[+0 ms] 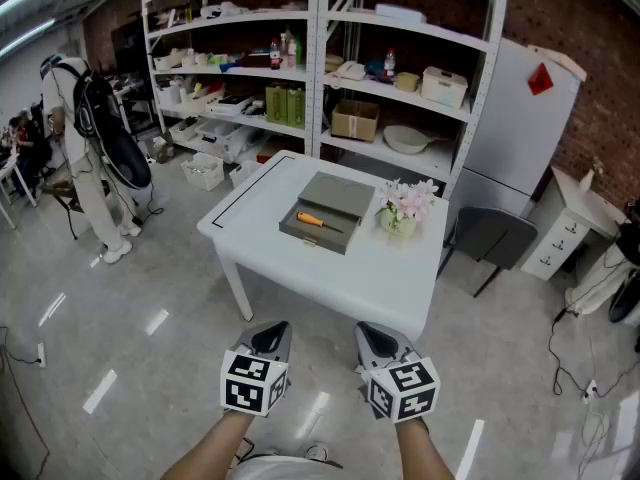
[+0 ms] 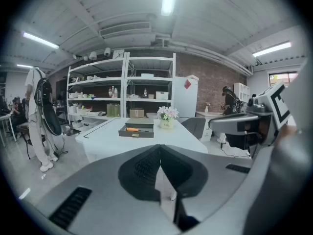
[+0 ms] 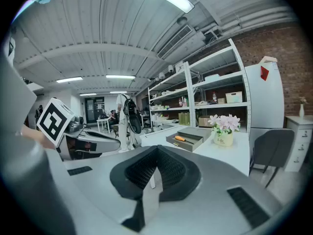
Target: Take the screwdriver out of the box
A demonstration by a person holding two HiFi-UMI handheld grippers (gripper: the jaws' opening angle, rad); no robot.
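While left claw [image 1: 273, 332], right claw [image 1: 374, 334] hang pressed together, white table [image 1: 380, 280] fronts shelving [image 1: 318, 78], brick wall [image 1: 566, 10].

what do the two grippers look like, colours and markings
Left gripper and right gripper match: smooth grey shells tapering to black ribbed pads, each carrying a white cube printed with black square markers. No cables show. The forearms behind them are bare, no sleeves in view.

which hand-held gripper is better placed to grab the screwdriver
Probably the left hand-held gripper: both hang short of the table, but the screwdriver handle lies at the left end of the box; flowers crowd its right.
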